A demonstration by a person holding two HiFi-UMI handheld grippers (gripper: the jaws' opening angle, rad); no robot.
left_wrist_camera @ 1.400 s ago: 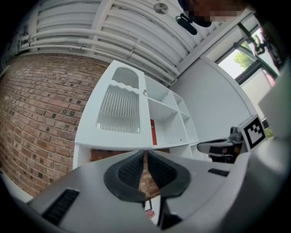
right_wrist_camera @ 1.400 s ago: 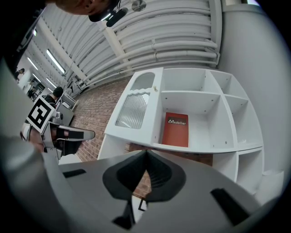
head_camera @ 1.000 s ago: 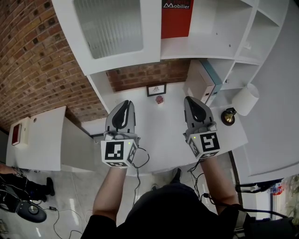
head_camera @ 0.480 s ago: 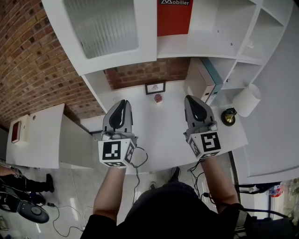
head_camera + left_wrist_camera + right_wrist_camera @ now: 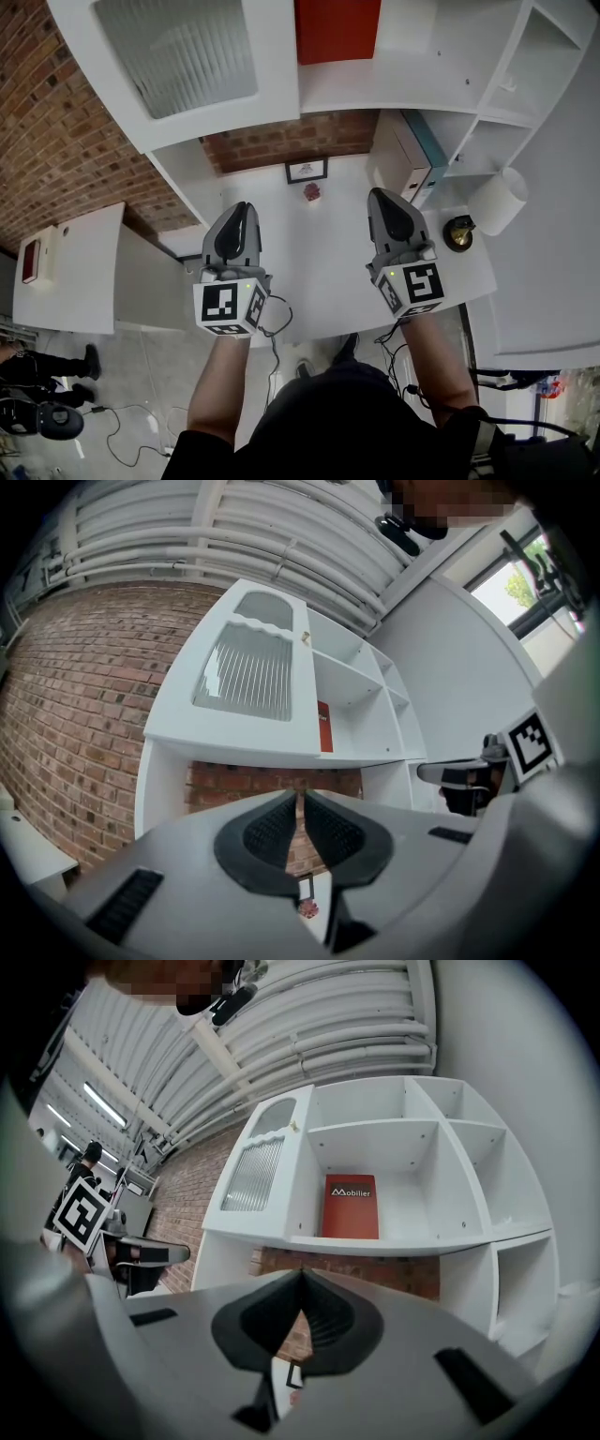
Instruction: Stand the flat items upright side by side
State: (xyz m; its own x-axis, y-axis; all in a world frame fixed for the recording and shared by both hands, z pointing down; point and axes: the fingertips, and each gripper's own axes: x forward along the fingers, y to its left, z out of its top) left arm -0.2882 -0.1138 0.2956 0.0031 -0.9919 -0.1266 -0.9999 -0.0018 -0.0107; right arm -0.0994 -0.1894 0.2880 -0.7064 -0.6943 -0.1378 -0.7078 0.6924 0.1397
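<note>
Books (image 5: pixel 411 155) upright on white desk (image 5: pixel 319 267)

The only word I can read is "Mobilier", white on a red panel (image 5: pixel 351 1207) standing in the white shelf unit (image 5: pixel 412 1241), above and beyond the tips of the right gripper (image 5: pixel 302 1283). Its cube and the left gripper's (image 5: pixel 236 211) carry black-and-white square markers, no letters. Print in the small frame (image 5: pixel 307 170) ahead between the tongs is too small to read

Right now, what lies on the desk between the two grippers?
Head view: only bare white desk lies between the left gripper and the right gripper. The picture frame and the small pink object stand beyond their tips, toward the brick wall.
</note>
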